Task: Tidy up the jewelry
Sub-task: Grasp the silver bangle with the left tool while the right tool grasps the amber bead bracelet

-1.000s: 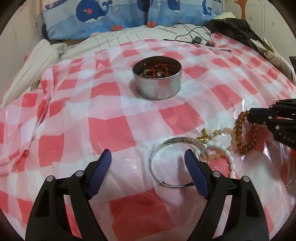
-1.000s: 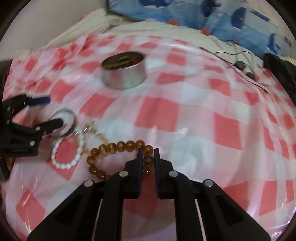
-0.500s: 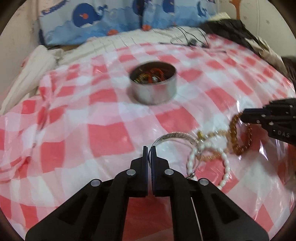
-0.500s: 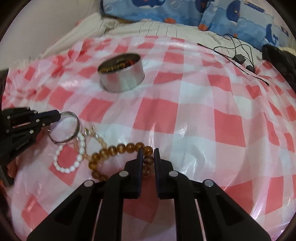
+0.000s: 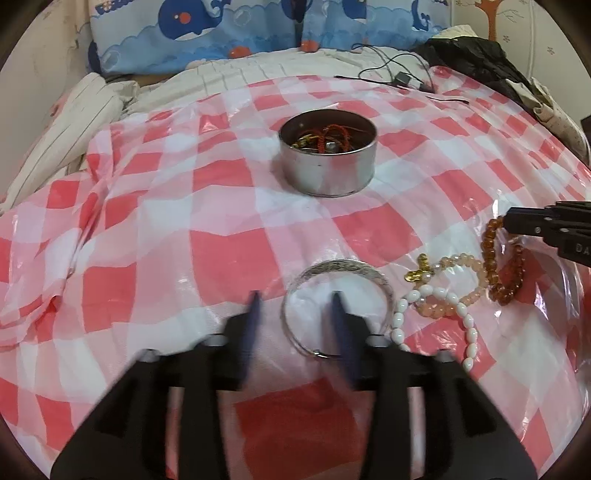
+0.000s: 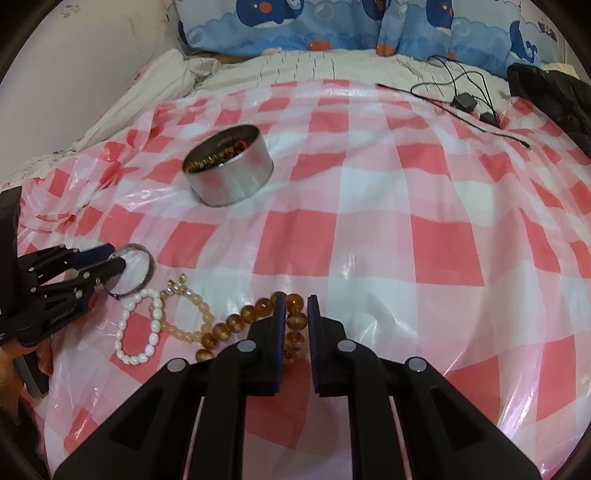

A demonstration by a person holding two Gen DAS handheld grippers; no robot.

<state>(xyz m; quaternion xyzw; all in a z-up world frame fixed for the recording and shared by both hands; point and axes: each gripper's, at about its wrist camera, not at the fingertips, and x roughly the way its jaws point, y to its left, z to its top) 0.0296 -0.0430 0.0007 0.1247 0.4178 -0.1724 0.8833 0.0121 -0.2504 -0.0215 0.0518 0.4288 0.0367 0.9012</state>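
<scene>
**A:** Toward the near edge of the checked sheet [image 5: 229, 251] on the bed [image 5: 258, 70], what exactly?

**B:** Four loose pieces, bunched close together. Leftmost in the left view, a silver bangle [image 5: 334, 264], flat on the sheet. Just beside it, a pearl bracelet [image 6: 123, 332], overlapping a pale strand [image 5: 461, 258] with a gold charm. Farthest right, toward the sheet's right edge, amber beads [image 6: 229, 325], touching the pale strand.

**B:** Farther back, a round tin [image 5: 328, 173], upright, near the sheet's middle. Well apart from the bunch. Already holds red cord and some gold-coloured bits.

**A:** And the left tool [image 5: 294, 295]?

**B:** Low over the bangle, blurred. Jaws apart, and just been opening. Straddles the bangle's left rim, with one finger outside the ring and the other over its inside. No pad pressing on the metal.

**A:** Right tool [image 6: 296, 301]?

**B:** Down at the amber beads, at the far side of their loop. Jaws nearly together, with only a narrow gap, and just been widening a little. Amber beads between them, filling that gap. Pressed or merely touched, cannot tell.

**A:** Past the sheet's far edge?

**B:** Striped bedding. Near the far right corner, a black cable [image 6: 461, 99] with a small plug block. Along the back, a whale-print pillow [image 5: 192, 29].
</scene>
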